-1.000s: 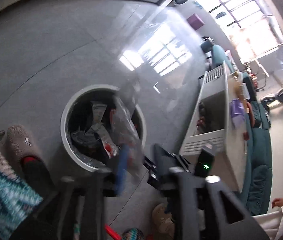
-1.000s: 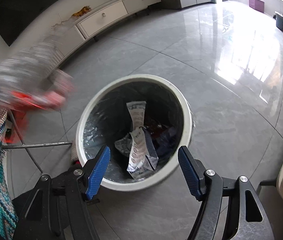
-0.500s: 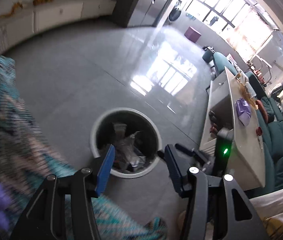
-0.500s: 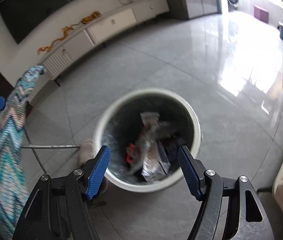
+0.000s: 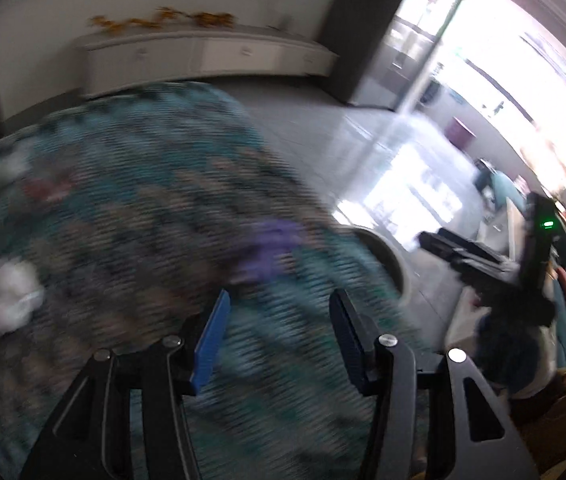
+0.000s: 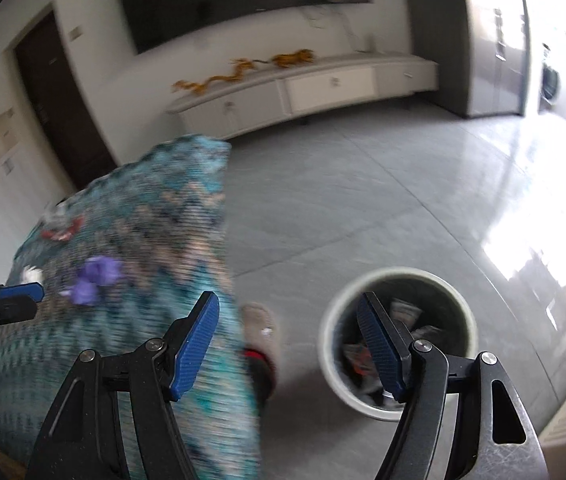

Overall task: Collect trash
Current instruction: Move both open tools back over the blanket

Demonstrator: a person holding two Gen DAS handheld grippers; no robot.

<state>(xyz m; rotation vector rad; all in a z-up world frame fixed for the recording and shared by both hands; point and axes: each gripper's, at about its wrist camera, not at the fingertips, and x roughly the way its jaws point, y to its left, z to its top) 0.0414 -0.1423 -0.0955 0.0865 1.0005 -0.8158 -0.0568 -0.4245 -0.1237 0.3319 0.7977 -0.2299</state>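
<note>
My left gripper (image 5: 279, 340) is open and empty above a table under a teal zigzag cloth (image 5: 123, 200), all of it blurred. On the cloth lie a purple crumpled scrap (image 5: 271, 248), a white crumpled wad (image 5: 11, 296) and a red wrapper (image 5: 47, 188). My right gripper (image 6: 289, 346) is open with nothing between its blue pads. It hangs between the cloth's edge (image 6: 187, 216) and the white round bin (image 6: 331, 344), which holds several wrappers. In the right wrist view the purple scrap (image 6: 95, 276) lies just right of the left gripper (image 6: 33, 298).
A foot in a beige slipper (image 6: 259, 328) stands between the cloth-covered table and the bin. A long white low cabinet (image 6: 323, 88) runs along the far wall. The grey tiled floor (image 6: 363, 208) stretches to bright windows at the right. The right gripper (image 5: 443, 250) shows at the left wrist view's right edge.
A clear wrapper at the left gripper over the bin is gone from its jaws. Both grippers rose and swung left from the bin toward the patterned cloth.
</note>
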